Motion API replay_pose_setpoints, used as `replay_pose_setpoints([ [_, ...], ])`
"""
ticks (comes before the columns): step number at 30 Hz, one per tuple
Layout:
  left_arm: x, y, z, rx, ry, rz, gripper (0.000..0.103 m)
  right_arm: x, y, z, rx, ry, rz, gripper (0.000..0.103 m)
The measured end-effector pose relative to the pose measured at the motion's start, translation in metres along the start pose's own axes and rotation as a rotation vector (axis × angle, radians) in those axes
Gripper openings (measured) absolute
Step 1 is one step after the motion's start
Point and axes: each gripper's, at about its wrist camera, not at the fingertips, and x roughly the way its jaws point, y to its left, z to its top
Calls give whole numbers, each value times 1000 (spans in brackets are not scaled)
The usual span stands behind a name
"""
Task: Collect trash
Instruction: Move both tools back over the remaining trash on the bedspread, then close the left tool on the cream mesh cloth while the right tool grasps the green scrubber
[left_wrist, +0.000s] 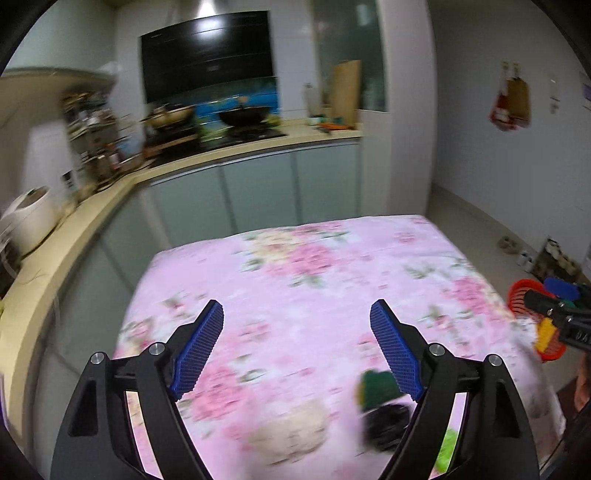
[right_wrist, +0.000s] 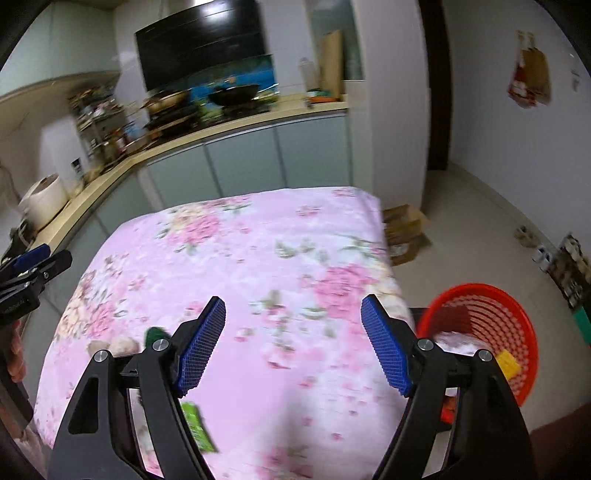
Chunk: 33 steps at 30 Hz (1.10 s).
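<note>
A red basket (right_wrist: 491, 325) at four o'clock off the table (right_wrist: 258, 258) holds a yellow block (right_wrist: 509, 363), while left gripper (left_wrist: 297, 347) and right gripper (right_wrist: 293, 341) gape wide, empty.

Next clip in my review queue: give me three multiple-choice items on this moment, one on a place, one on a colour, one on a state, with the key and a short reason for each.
1. Where does the basket stand?
A. on the counter
B. on the floor beside the table
C. on the stove

2. What colour is the basket?
A. red
B. blue
C. white

3. How is the right tool?
A. shut on a wrapper
B. shut on a sponge
C. open and empty

Key: B, it sits low beside the cloth-covered table; A, its ribbed wall is red; C, the blue pads stand wide apart with only cloth showing between them.
</note>
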Motion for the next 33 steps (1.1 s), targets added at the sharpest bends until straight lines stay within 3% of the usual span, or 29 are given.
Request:
replay_pose_setpoints([
  [5,2,40,-21,-75,35,51,80,9,35,2,-55,27,35,73],
  [9,14,59,-45,-97,92,35,81,22,55,4,-79,69,66,73],
  [15,43,42,-81,-99,208,-97,82,40,70,1,-75,115,85,73],
  [21,75,13,-105,-34,266,-124,82,56,75,-6,-80,160,82,73],
  [23,83,9,-109,-32,281,-138,78,60,73,-9,-76,179,87,73],
  [25,87,6,-113,-12,292,-132,63,64,71,-12,-70,195,91,73],
  [27,90,6,-116,-5,301,-115,56,67,69,-15,-63,210,96,73],
  [33,88,12,-116,-45,290,-119,44,74,77,-29,-87,253,146,73],
])
